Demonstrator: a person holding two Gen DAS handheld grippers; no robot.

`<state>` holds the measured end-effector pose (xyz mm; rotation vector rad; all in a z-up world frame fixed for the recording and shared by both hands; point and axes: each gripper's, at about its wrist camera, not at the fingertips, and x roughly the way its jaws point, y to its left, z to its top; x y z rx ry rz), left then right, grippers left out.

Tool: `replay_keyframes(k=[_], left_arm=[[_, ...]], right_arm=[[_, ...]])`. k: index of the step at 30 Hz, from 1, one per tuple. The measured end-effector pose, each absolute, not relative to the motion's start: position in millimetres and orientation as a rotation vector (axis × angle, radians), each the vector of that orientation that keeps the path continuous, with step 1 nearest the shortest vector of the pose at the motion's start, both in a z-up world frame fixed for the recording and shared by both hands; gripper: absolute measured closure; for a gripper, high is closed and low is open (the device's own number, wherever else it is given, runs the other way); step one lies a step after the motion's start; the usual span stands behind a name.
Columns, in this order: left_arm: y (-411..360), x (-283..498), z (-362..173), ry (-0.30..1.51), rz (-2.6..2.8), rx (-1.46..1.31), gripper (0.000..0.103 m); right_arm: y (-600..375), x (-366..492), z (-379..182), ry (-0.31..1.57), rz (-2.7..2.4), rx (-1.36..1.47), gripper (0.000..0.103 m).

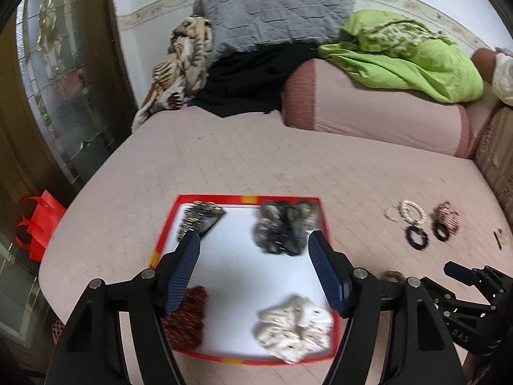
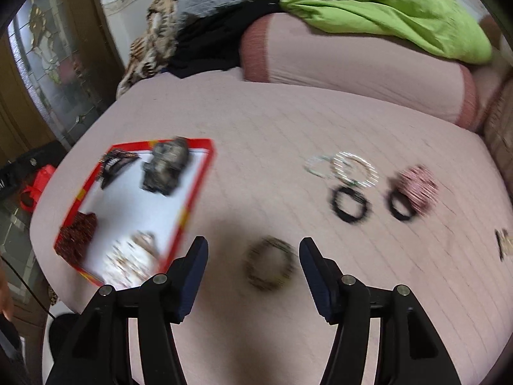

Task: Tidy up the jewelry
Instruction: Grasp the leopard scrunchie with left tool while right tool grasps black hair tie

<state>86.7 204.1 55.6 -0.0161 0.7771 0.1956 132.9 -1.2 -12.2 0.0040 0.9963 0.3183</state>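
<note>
Jewelry is split across the pink bed [image 1: 288, 166]: 4 pieces lie on the red-edged tray [image 1: 166, 224], while pearl bracelets [image 2: 352, 168] and black bands [image 2: 351, 207] lie well apart to its right. Left gripper [image 1: 253, 243] fingers gape empty above the tray; right gripper [image 2: 253, 248] fingers gape over a dark beaded bracelet [image 2: 271, 263], not touching.
</note>
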Motion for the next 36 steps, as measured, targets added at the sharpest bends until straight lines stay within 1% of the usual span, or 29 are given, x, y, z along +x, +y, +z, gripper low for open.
replay_keyframes(k=[8,16,23,29,31,32,34,36], left_arm=[[146.5,91.4,33.7,0.855,0.07,-0.044,0.034],[75.3,107.5,-10.9,0.937,-0.075,-0.02,0.034],[55.1,132.5,-60.2,1.026,-0.117,-0.042,0.034],[54.8,138.1,-77.4,1.038,-0.146,-0.034,0.035],[53.0,139.0,-81.9,1.043,-0.158,-0.02,0.042],[52.9,139.6,-84.3,1.049,-0.163,-0.015,0.048],[52.8,142.8,-91.4,1.068,-0.178,-0.013,0.055],[54.3,145.3,-97.2,1.083,-0.19,-0.023,0.059]], right_arm=[[-102.5,112.3,-34.6,1.03,0.161,0.063,0.038],[-172.7,113.9,-53.3,1.044,0.058,0.15,0.038],[-181.5,135.8,-66.2,1.06,0.122,0.231,0.038],[-154.9,166.6,-76.6,1.061,0.211,0.213,0.039],[-146.9,178.1,-79.8,1.063,0.226,0.205,0.039],[-141.8,185.5,-82.0,1.065,0.231,0.198,0.04],[-133.9,197.2,-85.8,1.07,0.238,0.185,0.044],[-124.6,209.1,-90.2,1.078,0.241,0.163,0.047]])
